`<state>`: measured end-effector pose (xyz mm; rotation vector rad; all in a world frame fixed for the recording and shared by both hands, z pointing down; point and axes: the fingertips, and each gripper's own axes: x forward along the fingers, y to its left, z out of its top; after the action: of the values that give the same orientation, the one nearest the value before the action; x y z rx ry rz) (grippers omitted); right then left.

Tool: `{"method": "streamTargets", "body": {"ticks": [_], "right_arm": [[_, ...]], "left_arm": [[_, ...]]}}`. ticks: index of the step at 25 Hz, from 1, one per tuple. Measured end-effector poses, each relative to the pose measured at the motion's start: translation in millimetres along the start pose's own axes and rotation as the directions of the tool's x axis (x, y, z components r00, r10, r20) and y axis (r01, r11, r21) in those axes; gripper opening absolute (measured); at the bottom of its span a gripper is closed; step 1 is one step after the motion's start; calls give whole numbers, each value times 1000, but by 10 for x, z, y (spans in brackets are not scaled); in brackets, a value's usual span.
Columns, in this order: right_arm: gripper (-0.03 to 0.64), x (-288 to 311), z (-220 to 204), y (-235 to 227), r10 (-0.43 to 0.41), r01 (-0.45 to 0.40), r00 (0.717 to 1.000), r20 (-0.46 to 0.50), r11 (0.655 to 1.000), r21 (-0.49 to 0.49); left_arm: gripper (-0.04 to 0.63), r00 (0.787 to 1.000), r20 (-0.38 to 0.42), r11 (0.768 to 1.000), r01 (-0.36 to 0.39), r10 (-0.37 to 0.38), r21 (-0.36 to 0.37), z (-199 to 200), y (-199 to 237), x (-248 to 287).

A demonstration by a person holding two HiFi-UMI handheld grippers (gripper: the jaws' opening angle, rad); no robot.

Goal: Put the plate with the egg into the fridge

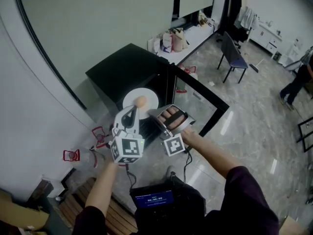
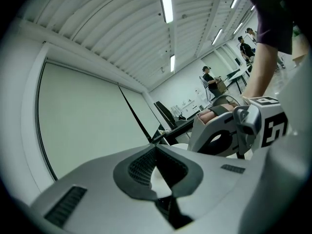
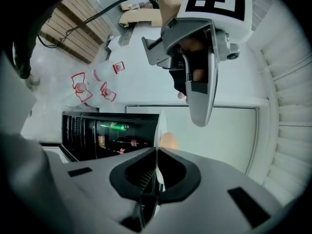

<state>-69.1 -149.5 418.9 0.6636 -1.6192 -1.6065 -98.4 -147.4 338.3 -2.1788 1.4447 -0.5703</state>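
Observation:
A white plate carrying a brown egg hangs in front of the black fridge, whose glass door stands open to the right. My right gripper is shut on the plate's rim, and the egg sits just beyond its jaws. That gripper is rolled onto its side, so the plate shows edge-on. My left gripper is beside the plate's near edge, shut with nothing held. In the left gripper view its jaws meet, and the right gripper is close on the right.
The fridge shelves hold a green can and small bottles. Red-and-white objects lie on the floor by the wall at left. A chair and a person are far off at right. Bags stand behind the fridge.

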Motion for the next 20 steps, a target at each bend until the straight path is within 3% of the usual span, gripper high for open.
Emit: {"method": "streamTargets", "body": {"ticks": [8,16,20], "right_arm": [[23,-310,-49,374,-10,11,995,-104,1000,8],[23,-379,-250,586,15,-11,993,-117,999,32],[23,-407,-294,629,18,-15,994,-107,999,32]], "left_arm": [[11,999,25,993,-34,37,-112,-285,-615,-207],[11,999,-9,986,-35,34,-162,-387,-879,-88],[9,999,-8,988,-47,46,-146,-350,-941,-80]]}}
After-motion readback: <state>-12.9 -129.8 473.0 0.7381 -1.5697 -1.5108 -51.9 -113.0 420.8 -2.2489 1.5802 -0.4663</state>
